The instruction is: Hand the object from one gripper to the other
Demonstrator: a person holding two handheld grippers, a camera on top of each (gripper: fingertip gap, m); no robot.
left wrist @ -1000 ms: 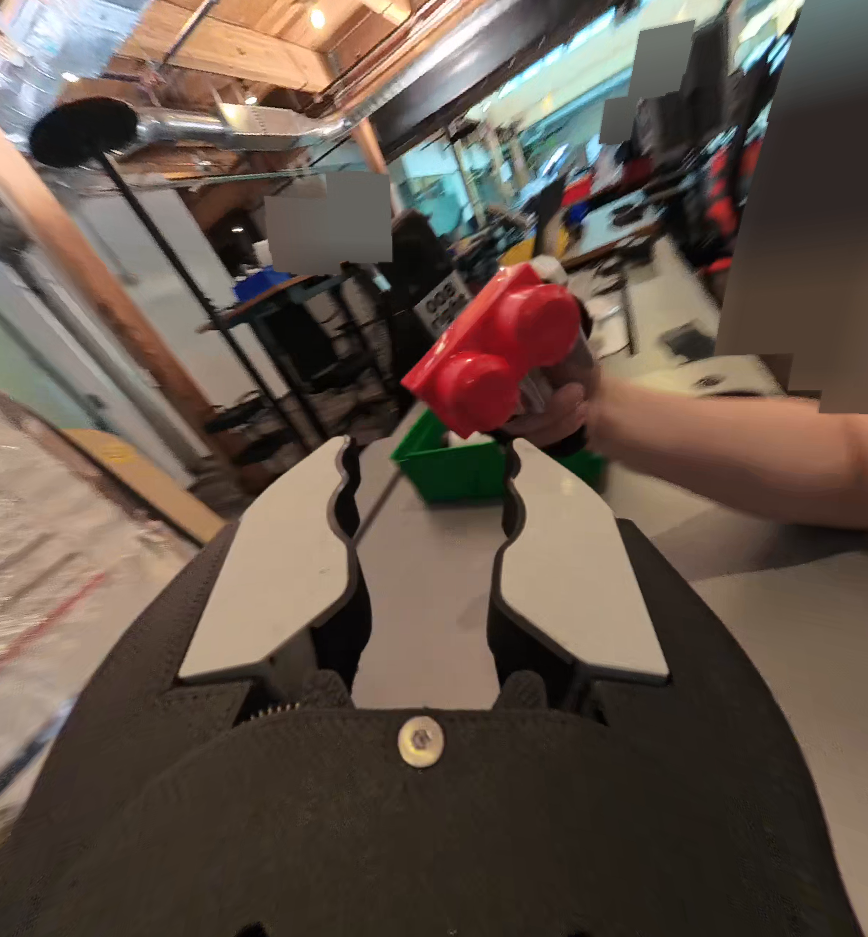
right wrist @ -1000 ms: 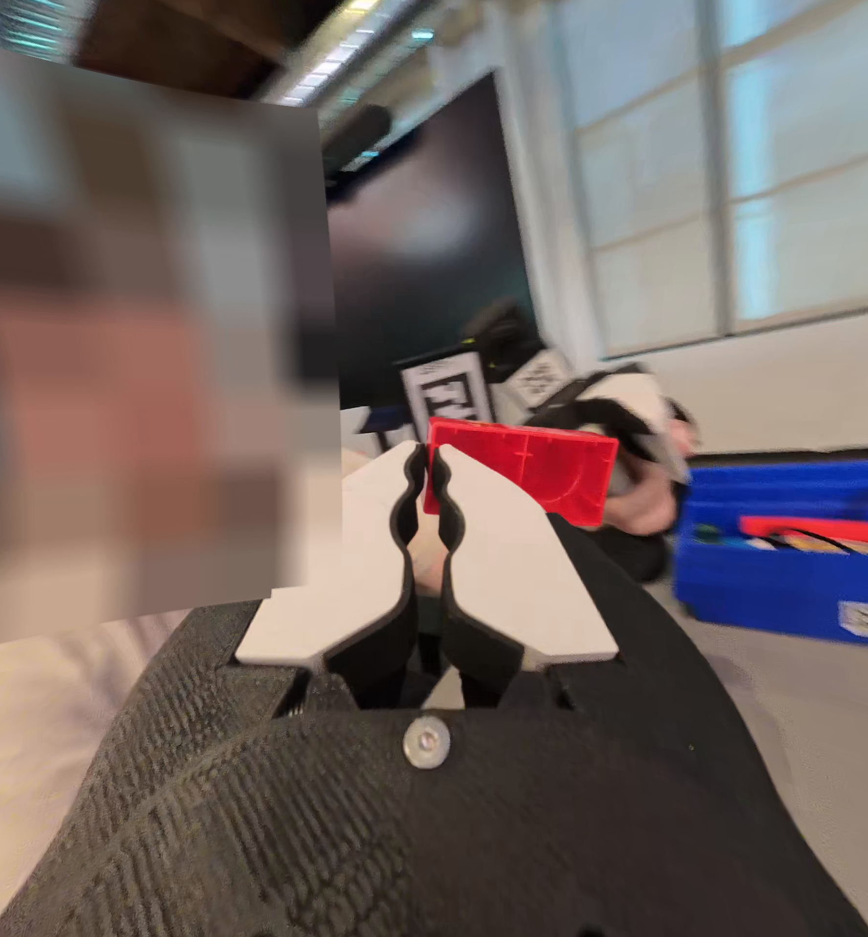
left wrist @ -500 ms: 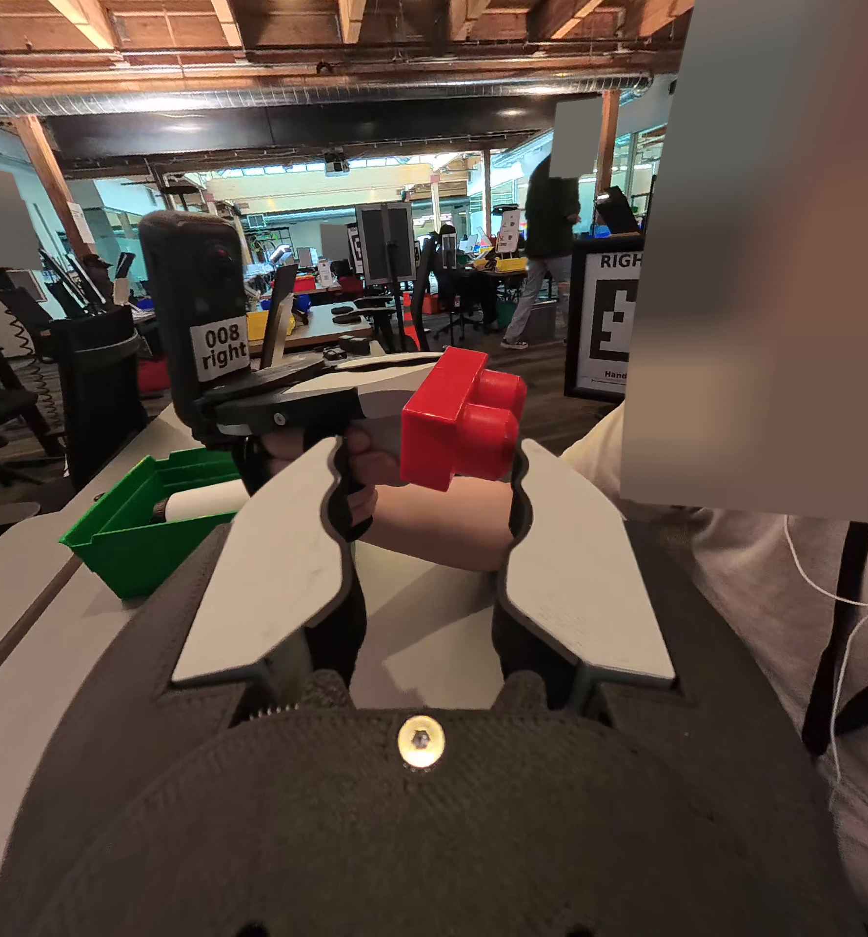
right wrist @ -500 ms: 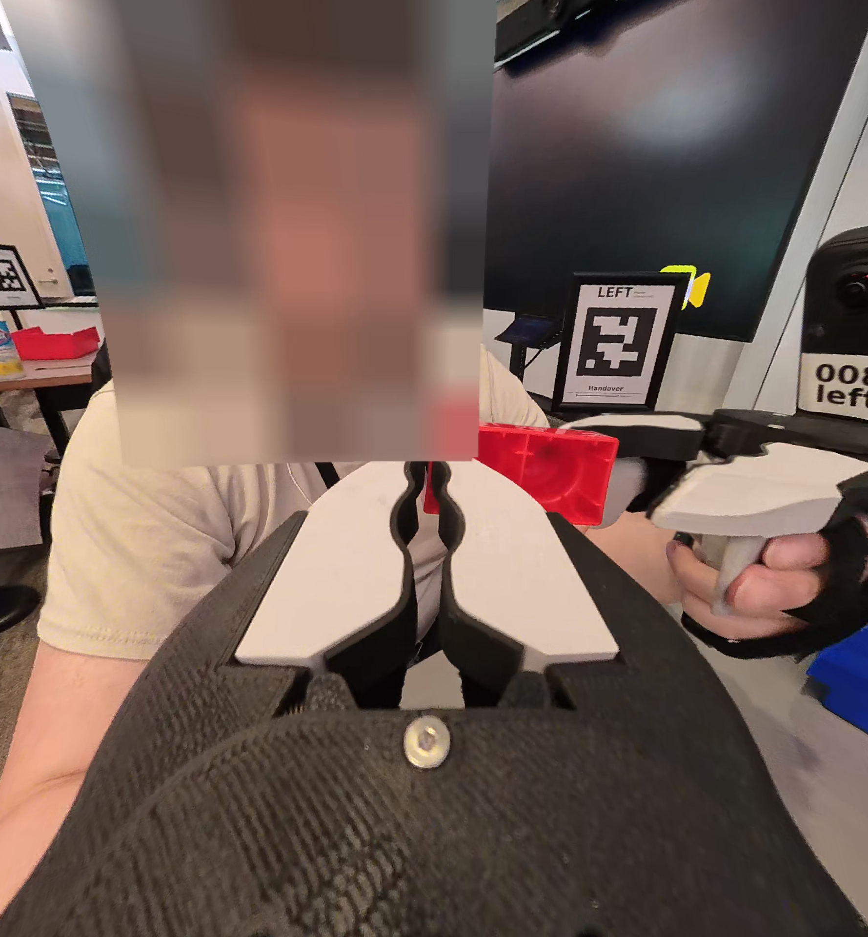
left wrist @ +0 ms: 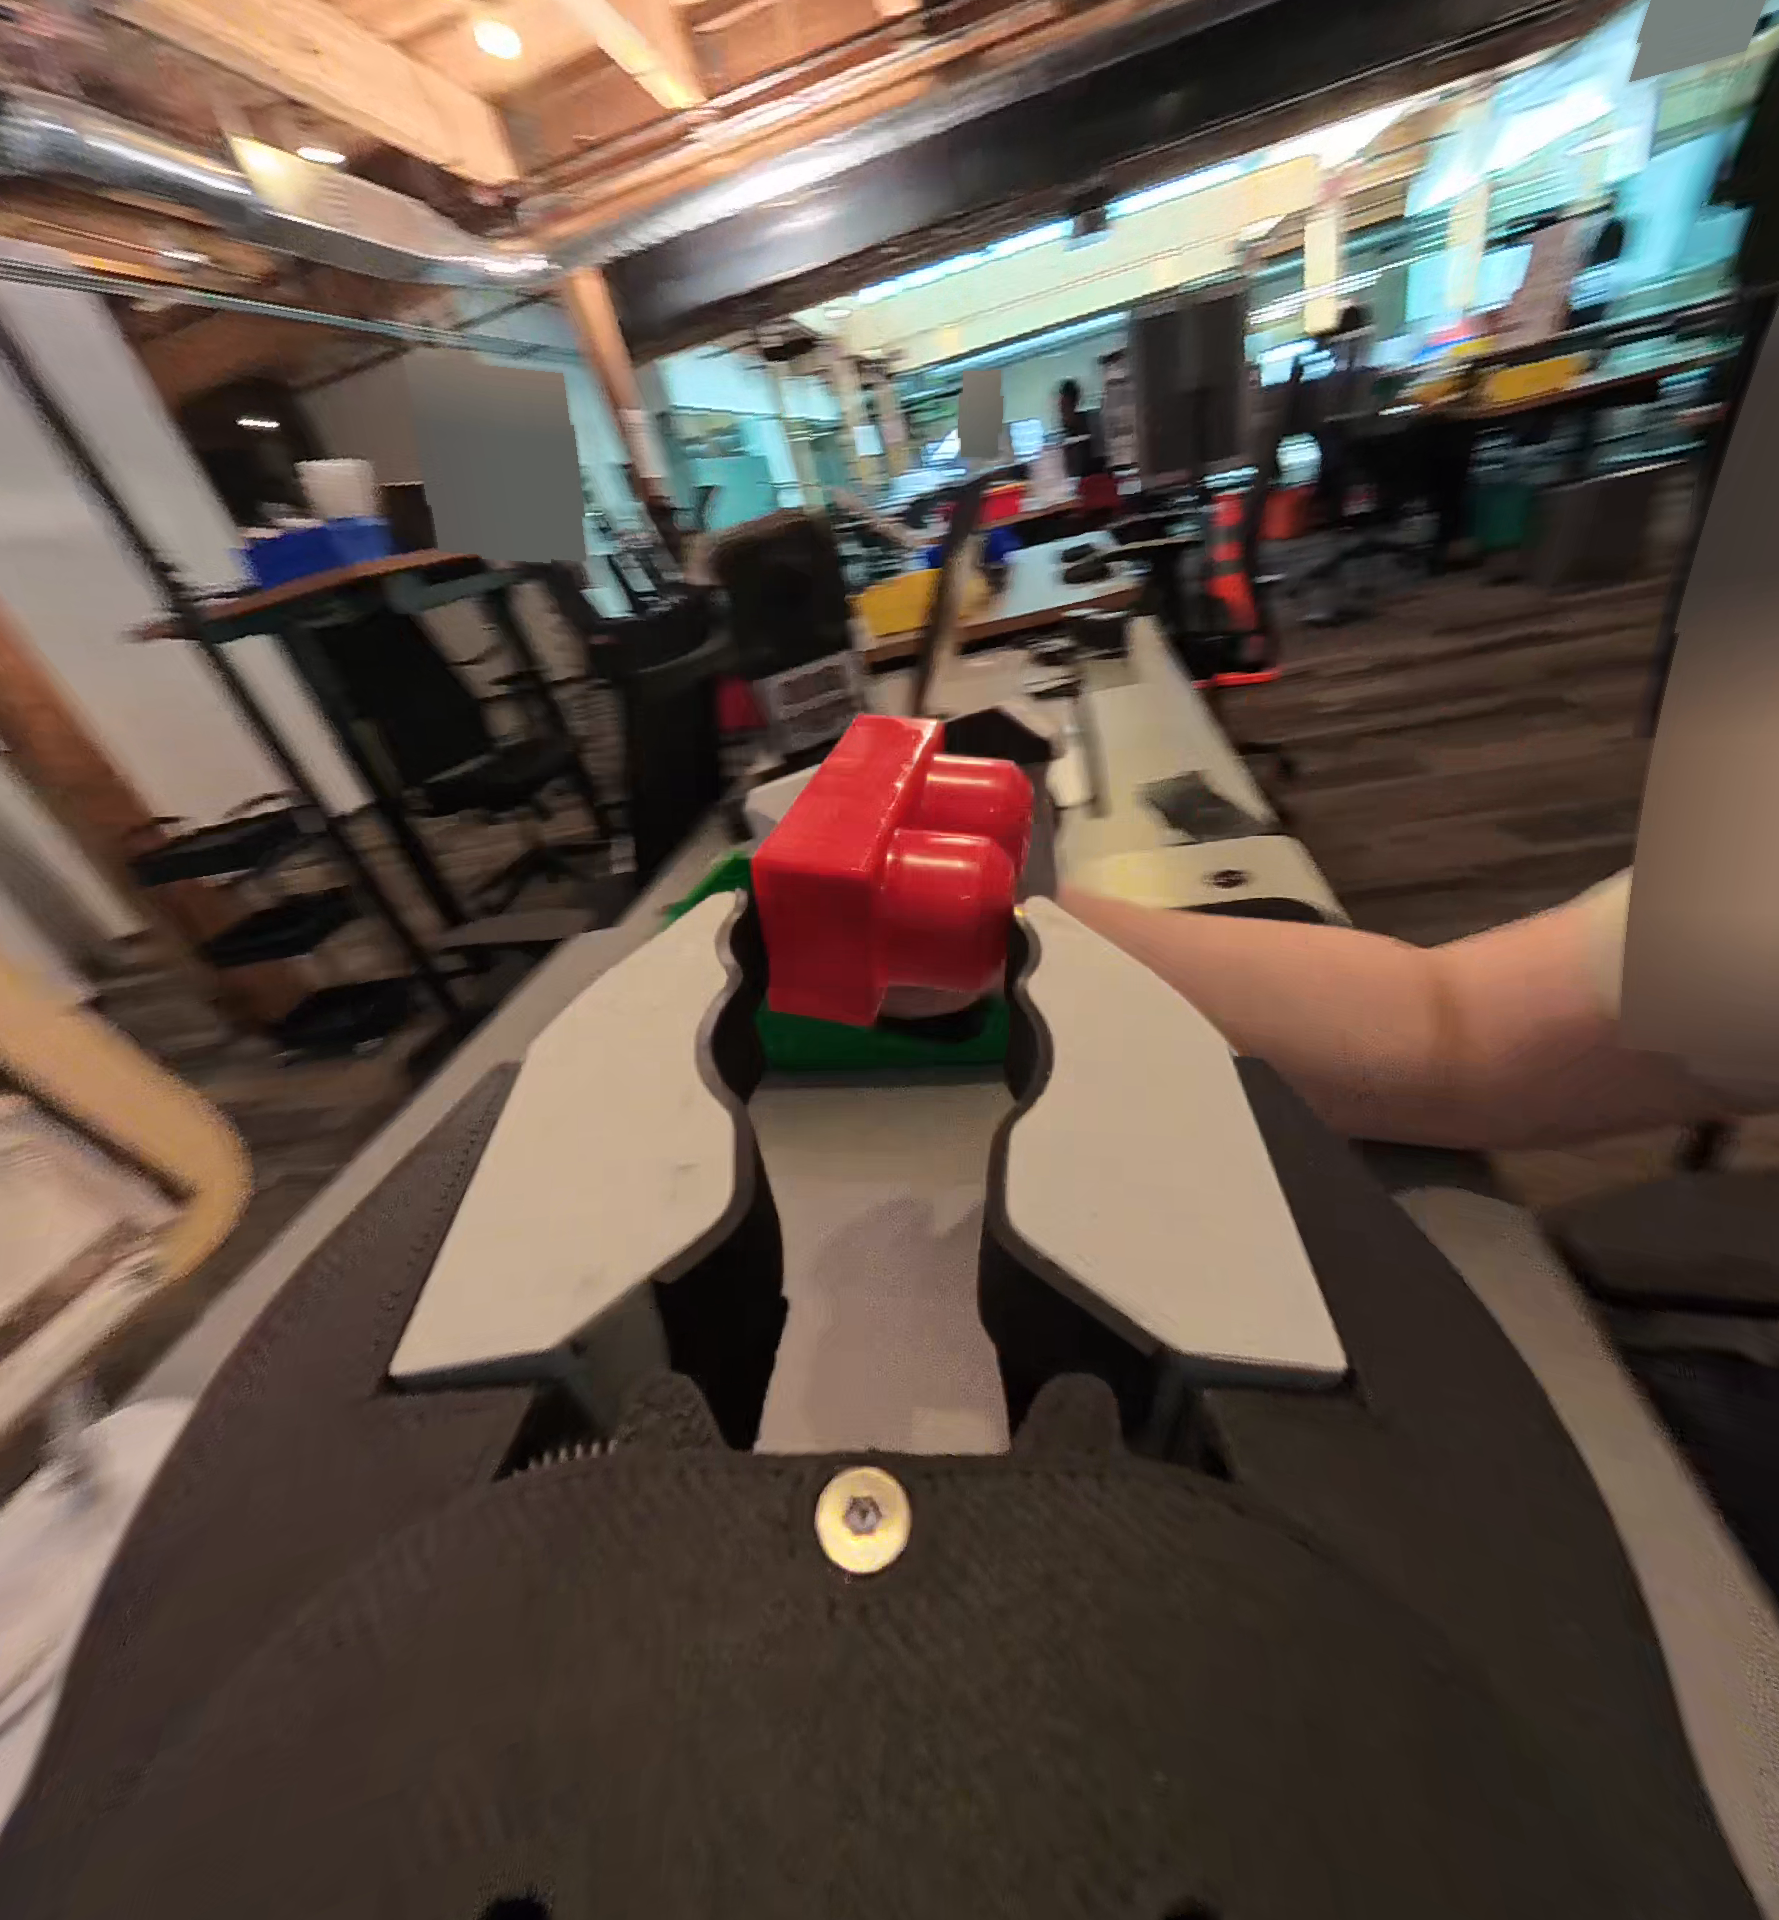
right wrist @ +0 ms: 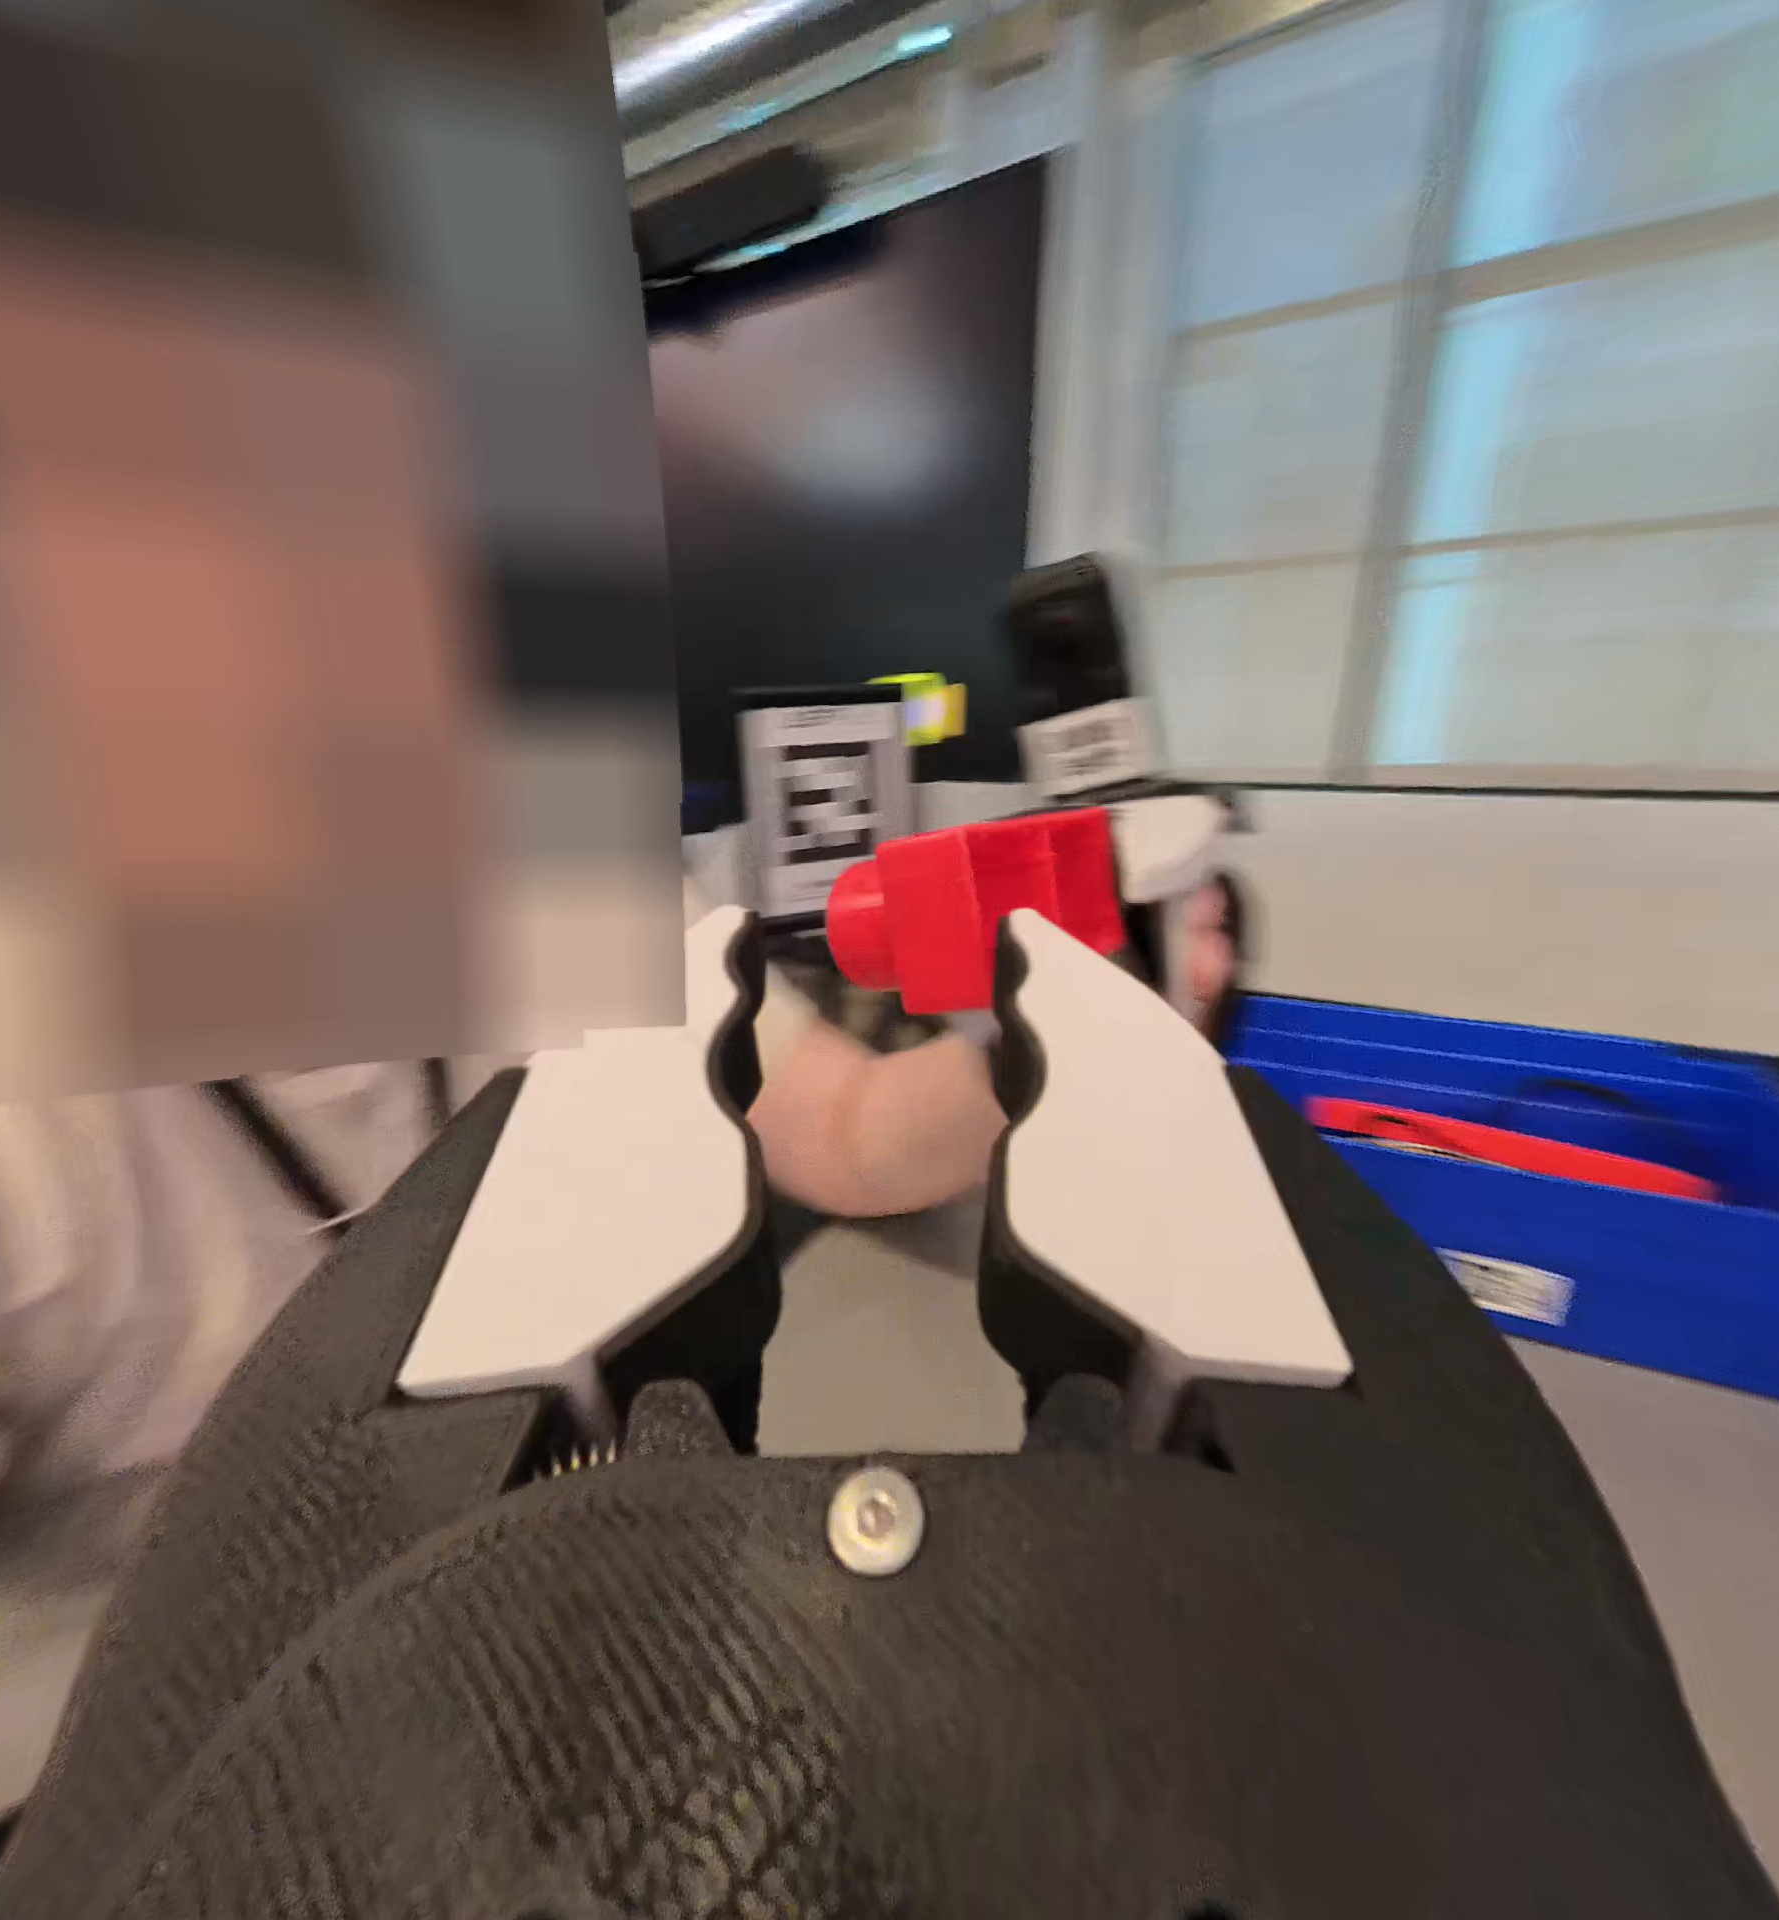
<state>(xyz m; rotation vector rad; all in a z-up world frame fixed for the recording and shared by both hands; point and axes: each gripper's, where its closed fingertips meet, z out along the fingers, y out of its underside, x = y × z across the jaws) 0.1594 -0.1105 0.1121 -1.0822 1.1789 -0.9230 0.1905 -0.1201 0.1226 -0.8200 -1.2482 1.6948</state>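
Above grey table (left wrist: 869, 1247), left tool (left wrist: 874, 935) clamps red block (left wrist: 885, 883); right tool (right wrist: 874, 956) gapes, empty.

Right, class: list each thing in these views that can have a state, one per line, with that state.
left gripper: shut on the red block
right gripper: open, holding nothing
red block: held in the air, studs sideways
green bin: on the table, mostly hidden
blue bin: on the table, red item inside
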